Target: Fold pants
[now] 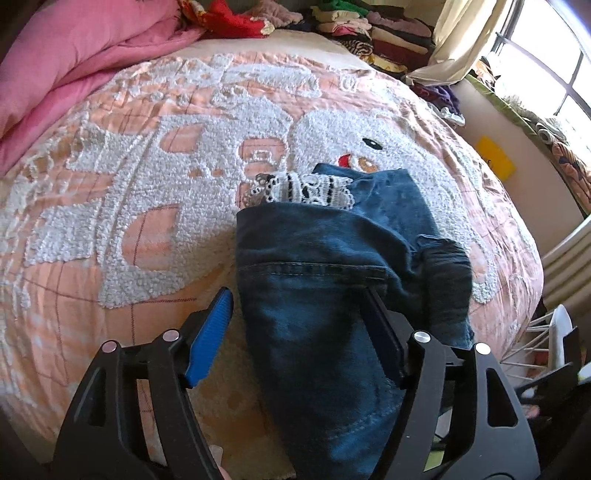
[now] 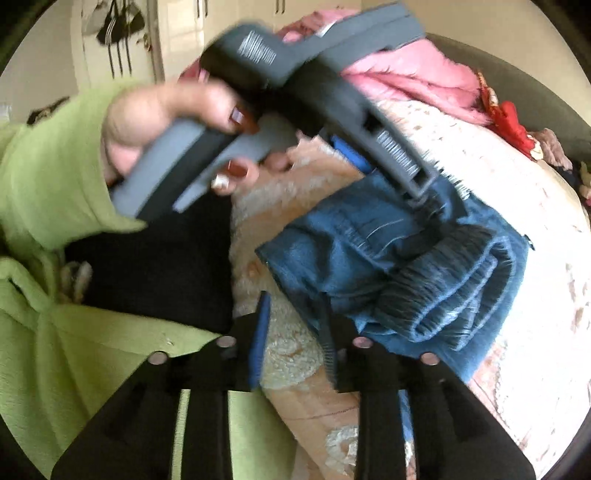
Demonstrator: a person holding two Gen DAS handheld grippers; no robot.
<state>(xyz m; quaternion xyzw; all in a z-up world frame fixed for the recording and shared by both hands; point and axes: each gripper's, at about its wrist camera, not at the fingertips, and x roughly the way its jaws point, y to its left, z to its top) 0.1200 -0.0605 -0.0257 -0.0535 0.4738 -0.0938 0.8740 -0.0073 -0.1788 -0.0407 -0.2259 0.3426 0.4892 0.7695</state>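
Note:
Blue denim pants [image 1: 325, 280] lie bunched and partly folded on the bed, with a white lace hem [image 1: 306, 188] showing at the far end. My left gripper [image 1: 299, 295] is open, its fingers standing either side of the near part of the pants. In the right wrist view the pants [image 2: 373, 258] lie ahead with a dark ribbed waistband [image 2: 436, 280] folded on top. My right gripper [image 2: 295, 314] is open and empty at the near edge of the pants. The left gripper [image 2: 388, 147] and the hand holding it show above the pants.
A peach bedspread [image 1: 155, 192] with white tufted pattern covers the bed. A pink quilt [image 1: 74, 62] lies at the far left. Stacked clothes [image 1: 373, 33] sit at the far edge. A window [image 1: 554, 70] is at the right. A green sleeve [image 2: 55, 177] fills the left.

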